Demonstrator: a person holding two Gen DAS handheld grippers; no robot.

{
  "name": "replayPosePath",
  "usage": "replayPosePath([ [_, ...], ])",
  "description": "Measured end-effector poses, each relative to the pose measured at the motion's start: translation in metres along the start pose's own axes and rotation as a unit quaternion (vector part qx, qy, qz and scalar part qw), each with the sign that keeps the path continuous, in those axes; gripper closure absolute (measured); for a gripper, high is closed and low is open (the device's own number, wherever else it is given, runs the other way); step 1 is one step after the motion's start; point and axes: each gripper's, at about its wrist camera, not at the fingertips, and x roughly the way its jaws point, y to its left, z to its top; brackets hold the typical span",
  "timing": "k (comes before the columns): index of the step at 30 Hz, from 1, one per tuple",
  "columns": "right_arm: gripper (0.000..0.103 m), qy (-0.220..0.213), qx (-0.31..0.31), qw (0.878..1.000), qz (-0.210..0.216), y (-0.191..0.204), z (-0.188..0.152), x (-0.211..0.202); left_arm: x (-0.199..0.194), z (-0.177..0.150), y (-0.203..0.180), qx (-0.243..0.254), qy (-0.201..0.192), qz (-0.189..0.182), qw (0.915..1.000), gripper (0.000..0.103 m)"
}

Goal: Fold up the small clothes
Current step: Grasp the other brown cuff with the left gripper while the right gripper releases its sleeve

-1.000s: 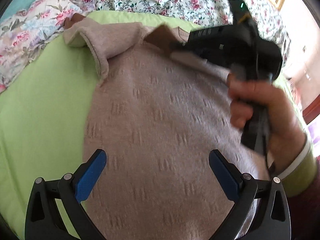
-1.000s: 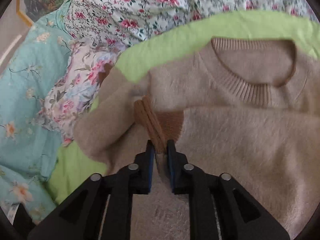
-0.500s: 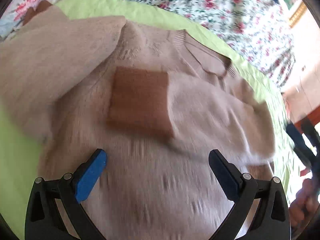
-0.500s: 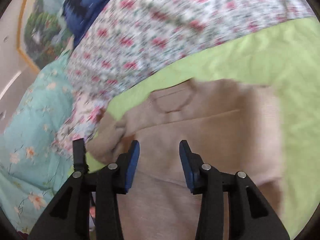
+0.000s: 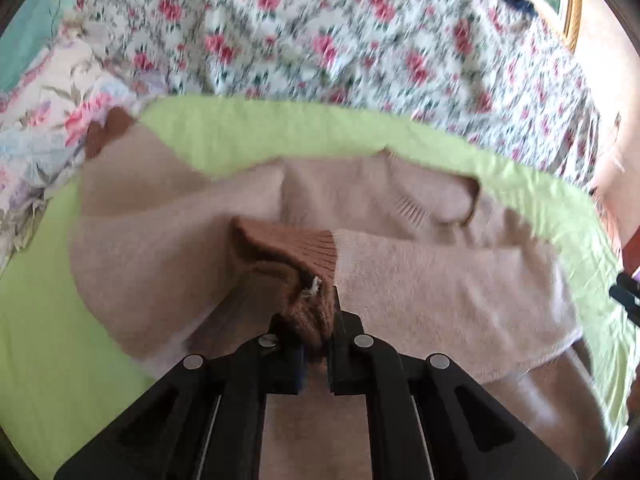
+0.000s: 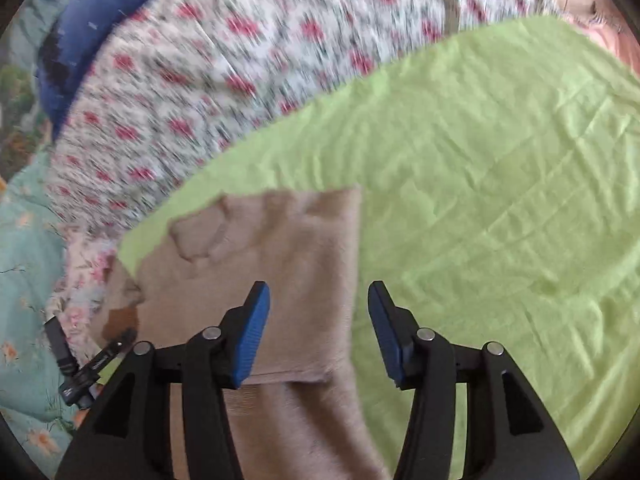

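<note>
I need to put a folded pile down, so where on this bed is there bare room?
Bare green sheet lies to the right of the beige sweater, up to the floral quilt. The left is crowded: the sweater reaches the floral bedding.

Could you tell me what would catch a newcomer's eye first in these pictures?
Probably the left claw, shut on the brown cuff of a beige sweater spread across a lime-green sheet. Next, the right claw, open and empty above the sweater's edge, with rose-patterned bedding behind.
</note>
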Motion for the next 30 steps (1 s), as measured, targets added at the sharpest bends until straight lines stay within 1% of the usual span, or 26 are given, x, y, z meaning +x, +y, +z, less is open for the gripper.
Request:
replayPosePath([
  [1,0.049,0.016,-0.001,1.0,0.0,-0.002,0.001,0.011,0.006,-0.003,0.006,-0.009,0.012,-0.003,0.9999,0.097],
  [2,0.049,0.034,-0.002,0.999,-0.003,-0.002,0.003,0.025,0.009,-0.005,0.009,-0.015,0.016,-0.008,0.9997,0.097],
  [5,0.046,0.078,-0.006,0.997,-0.014,-0.003,0.003,0.062,0.009,-0.01,0.008,-0.015,0.01,-0.014,0.9997,0.097],
  [6,0.047,0.086,-0.005,0.996,-0.007,-0.004,0.001,0.07,0.008,-0.01,0.007,-0.016,0.008,-0.015,0.9997,0.097],
  [7,0.067,0.08,-0.007,0.997,0.006,-0.004,0.001,0.074,0.007,-0.009,0.008,-0.015,0.007,-0.015,0.9997,0.097],
  [8,0.092,0.082,-0.016,0.997,0.004,-0.002,0.001,0.074,0.008,-0.012,0.008,-0.013,0.01,-0.014,0.9998,0.097],
  [9,0.093,0.084,-0.021,0.996,0.005,-0.002,0.003,0.071,0.009,-0.014,0.007,-0.012,0.012,-0.014,0.9998,0.097],
  [10,0.093,0.073,-0.028,0.997,0.008,-0.001,0.007,0.064,0.005,-0.015,0.006,-0.009,0.01,-0.014,0.9998,0.097],
  [12,0.094,0.038,-0.068,0.997,-0.022,0.006,0.018,0.04,0.003,-0.014,-0.001,-0.001,0.008,-0.016,0.9998,0.097],
  [14,0.094,0.029,-0.072,0.997,-0.024,0.0,0.027,0.029,0.003,-0.011,-0.011,0.008,0.006,-0.03,0.9995,0.097],
  [15,0.094,0.03,-0.073,0.996,-0.033,-0.004,0.029,0.03,0.003,-0.01,-0.016,0.01,0.005,-0.037,0.9992,0.097],
  [19,0.094,0.055,-0.094,0.991,-0.08,-0.009,0.022,0.058,0.014,-0.014,-0.029,0.024,0.011,-0.036,0.999,0.097],
  [20,0.093,0.055,-0.094,0.991,-0.083,-0.009,0.021,0.061,0.018,-0.016,-0.031,0.026,0.016,-0.034,0.999,0.097],
  [21,0.091,0.054,-0.092,0.991,-0.086,-0.01,0.02,0.062,0.02,-0.017,-0.03,0.026,0.019,-0.033,0.9989,0.097],
  [22,0.085,0.05,-0.092,0.99,-0.097,-0.009,0.02,0.059,0.022,-0.018,-0.03,0.027,0.023,-0.035,0.9987,0.096],
  [23,0.083,0.033,-0.093,0.986,-0.131,-0.005,0.021,0.048,0.023,-0.018,-0.028,0.025,0.026,-0.038,0.9987,0.096],
  [24,0.08,0.01,-0.093,0.983,-0.155,0.0,0.02,0.036,0.023,-0.018,-0.027,0.022,0.027,-0.042,0.9985,0.096],
  [25,0.08,-0.018,-0.092,0.983,-0.159,0.009,0.017,0.022,0.022,-0.018,-0.025,0.023,0.027,-0.044,0.9984,0.096],
  [26,0.08,-0.031,-0.098,0.986,-0.128,0.02,0.011,0.012,0.021,-0.018,-0.024,0.024,0.026,-0.045,0.9984,0.095],
  [27,0.079,-0.023,-0.115,0.988,-0.097,0.033,0.004,0.011,0.021,-0.018,-0.023,0.024,0.026,-0.045,0.9984,0.094],
  [28,0.079,-0.01,-0.123,0.989,-0.081,0.039,-0.001,0.015,0.022,-0.019,-0.023,0.022,0.028,-0.045,0.9984,0.093],
  [29,0.079,0.016,-0.126,0.99,-0.065,0.042,-0.008,0.026,0.021,-0.018,-0.024,0.021,0.029,-0.042,0.9985,0.092],
  [30,0.079,0.042,-0.125,0.989,-0.071,0.04,-0.014,0.041,0.022,-0.019,-0.025,0.023,0.032,-0.039,0.9985,0.092],
])
